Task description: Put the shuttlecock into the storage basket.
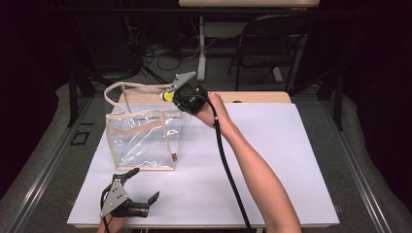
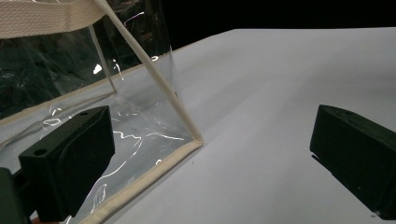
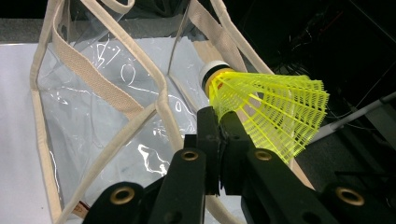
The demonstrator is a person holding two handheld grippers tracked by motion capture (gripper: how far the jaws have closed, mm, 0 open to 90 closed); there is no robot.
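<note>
Right gripper: I see its jaws clamped on the mesh skirt of a yellow shuttlecock, white cork tip pointing at the clear bag. My right forearm stretches from the near edge across the white board, wrist raised at the bag's far top rim. Left gripper rests near the board's near-left corner, jaws wide apart and empty, just beside the bag's bottom corner.
</note>
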